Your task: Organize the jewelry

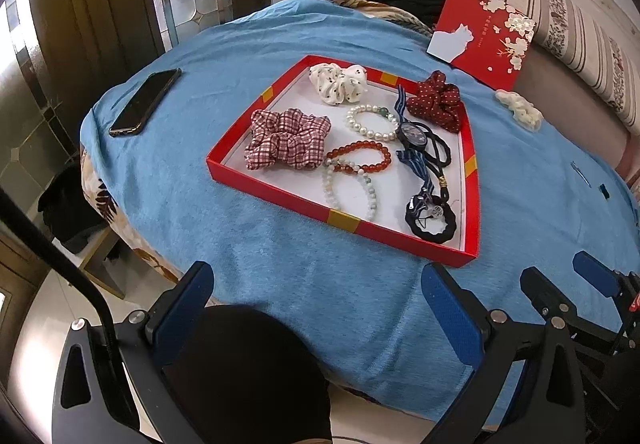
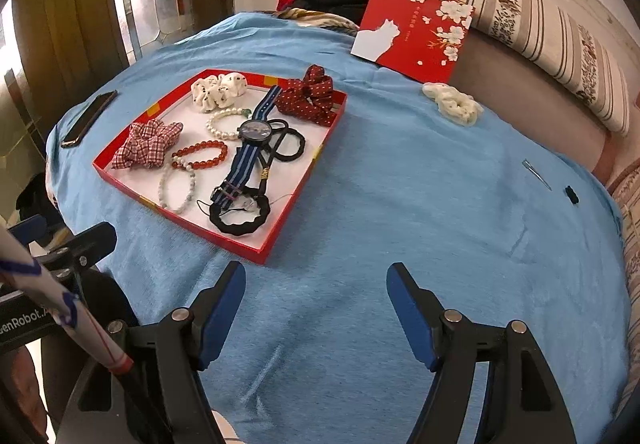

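A shallow red tray (image 1: 280, 200) (image 2: 276, 240) lies on a blue cloth. In it are a plaid scrunchie (image 1: 286, 138) (image 2: 146, 144), a white dotted scrunchie (image 1: 338, 82) (image 2: 218, 88), a pearl bracelet (image 1: 372, 122) (image 2: 224, 124), an orange bead bracelet (image 1: 358, 156) (image 2: 200, 156), a pale bead bracelet (image 1: 350, 186) (image 2: 176, 188), a striped-strap watch (image 1: 412, 134) (image 2: 254, 132) and black hair ties (image 1: 430, 220) (image 2: 240, 218). A dark red dotted scrunchie (image 1: 436, 100) (image 2: 310, 94) rests on the tray's far rim. A cream scrunchie (image 1: 520, 110) (image 2: 454, 104) lies outside. My left gripper (image 1: 320, 284) and right gripper (image 2: 316, 284) both hover open and empty in front of the tray.
A black phone (image 1: 146, 102) (image 2: 90, 118) lies left of the tray. The red box lid with a white cat (image 1: 484, 32) (image 2: 414, 26) leans on a striped cushion (image 2: 540, 28) at the back. Two small dark bits (image 2: 572, 194) sit far right on the cloth. Dark clothes are piled behind.
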The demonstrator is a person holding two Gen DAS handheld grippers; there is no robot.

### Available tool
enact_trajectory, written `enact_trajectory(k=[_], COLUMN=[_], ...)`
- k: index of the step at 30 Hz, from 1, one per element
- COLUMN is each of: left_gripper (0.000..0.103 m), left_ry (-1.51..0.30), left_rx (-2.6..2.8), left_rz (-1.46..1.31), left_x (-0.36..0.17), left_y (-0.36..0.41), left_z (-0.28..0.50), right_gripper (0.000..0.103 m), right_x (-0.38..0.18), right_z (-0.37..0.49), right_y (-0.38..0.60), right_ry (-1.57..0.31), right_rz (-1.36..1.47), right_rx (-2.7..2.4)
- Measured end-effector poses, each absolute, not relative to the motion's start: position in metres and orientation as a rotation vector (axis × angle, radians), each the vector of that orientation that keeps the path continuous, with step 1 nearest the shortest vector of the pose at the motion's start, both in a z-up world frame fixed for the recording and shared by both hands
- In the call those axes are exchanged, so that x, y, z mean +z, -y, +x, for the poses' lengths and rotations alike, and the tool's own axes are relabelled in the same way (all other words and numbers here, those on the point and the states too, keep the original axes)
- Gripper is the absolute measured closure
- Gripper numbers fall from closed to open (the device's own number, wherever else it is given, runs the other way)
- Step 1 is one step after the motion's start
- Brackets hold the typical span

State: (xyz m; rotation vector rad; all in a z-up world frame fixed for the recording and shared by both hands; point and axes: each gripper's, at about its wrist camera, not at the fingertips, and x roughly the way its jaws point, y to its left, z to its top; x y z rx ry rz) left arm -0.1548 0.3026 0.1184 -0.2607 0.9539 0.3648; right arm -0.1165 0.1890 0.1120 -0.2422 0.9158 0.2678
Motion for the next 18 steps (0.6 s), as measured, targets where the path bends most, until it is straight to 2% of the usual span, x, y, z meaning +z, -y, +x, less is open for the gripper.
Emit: enact_trajectory(k=[18], left_gripper=[0.0], left_ry=[-0.957], left_rx=[0.363], left_rz=[-0.336], left_x=[0.11], left_y=[-0.326], left_z=[-0.159], right_gripper=[0.025], right_x=[0.109], right_z=[-0.118], right_y=[-0.213], right_ry=[-0.92], right_rz=[-0.309], right_rx=[0.285])
